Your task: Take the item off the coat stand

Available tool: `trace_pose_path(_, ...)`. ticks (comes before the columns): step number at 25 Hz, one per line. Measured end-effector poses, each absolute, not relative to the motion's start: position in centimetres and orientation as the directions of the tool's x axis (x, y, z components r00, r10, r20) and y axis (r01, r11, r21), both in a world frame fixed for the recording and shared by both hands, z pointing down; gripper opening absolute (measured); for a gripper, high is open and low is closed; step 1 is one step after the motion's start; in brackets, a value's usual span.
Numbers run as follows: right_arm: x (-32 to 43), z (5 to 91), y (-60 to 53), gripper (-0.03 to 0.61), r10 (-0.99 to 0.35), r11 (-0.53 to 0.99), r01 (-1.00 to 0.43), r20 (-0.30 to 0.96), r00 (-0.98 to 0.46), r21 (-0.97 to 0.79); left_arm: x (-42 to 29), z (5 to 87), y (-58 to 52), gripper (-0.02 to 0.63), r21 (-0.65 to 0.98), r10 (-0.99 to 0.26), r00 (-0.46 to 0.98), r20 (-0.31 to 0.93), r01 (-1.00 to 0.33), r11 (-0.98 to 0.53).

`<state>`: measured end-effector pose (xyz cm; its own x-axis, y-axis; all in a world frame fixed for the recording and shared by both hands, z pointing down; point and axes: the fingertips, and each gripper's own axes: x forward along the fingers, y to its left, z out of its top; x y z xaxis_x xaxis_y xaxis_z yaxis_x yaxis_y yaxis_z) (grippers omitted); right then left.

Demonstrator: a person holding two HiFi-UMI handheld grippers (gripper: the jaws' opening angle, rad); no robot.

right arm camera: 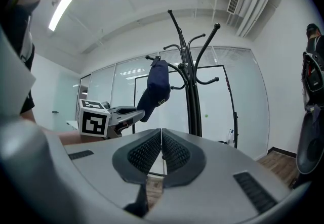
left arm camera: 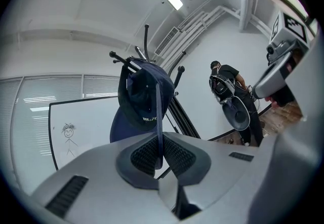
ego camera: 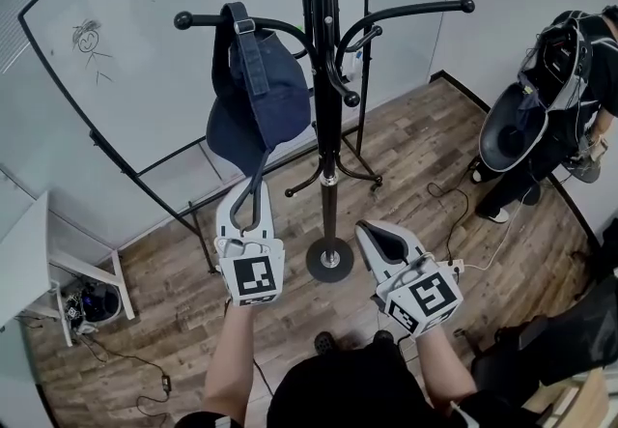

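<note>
A navy cap (ego camera: 257, 99) hangs by its back strap from the left hook of a black coat stand (ego camera: 326, 78). Its brim points down into my left gripper (ego camera: 249, 196), which is shut on the brim's edge. In the left gripper view the brim (left arm camera: 158, 117) runs as a thin blade between the pressed pads of that gripper (left arm camera: 159, 156), with the cap (left arm camera: 140, 100) above. My right gripper (ego camera: 375, 235) hangs lower, right of the pole, and is shut with nothing in it. The right gripper view shows its pads together (right arm camera: 161, 154), with the cap (right arm camera: 156, 85) and stand (right arm camera: 191, 91) beyond.
A glass whiteboard (ego camera: 116, 59) with a stick figure stands behind the coat stand. The stand's round base (ego camera: 330, 259) rests on the wood floor between my grippers. A person (ego camera: 565, 78) with a dark pack stands at the right. A white table (ego camera: 29, 252) and cables lie at the left.
</note>
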<state>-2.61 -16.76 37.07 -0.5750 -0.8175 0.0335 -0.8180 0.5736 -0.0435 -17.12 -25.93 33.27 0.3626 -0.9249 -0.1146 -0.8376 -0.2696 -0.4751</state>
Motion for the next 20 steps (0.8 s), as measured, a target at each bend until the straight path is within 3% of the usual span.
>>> trace_pose_path(20, -3.8, 37.1, -17.1, 0.031, -0.799, 0.598, -0.800, 0.034, -0.600, -0.049, -20.1, 31.7, -25.1, 0.029, -0.458, -0.941, 0.281, -0.189, -0.873, -0.169)
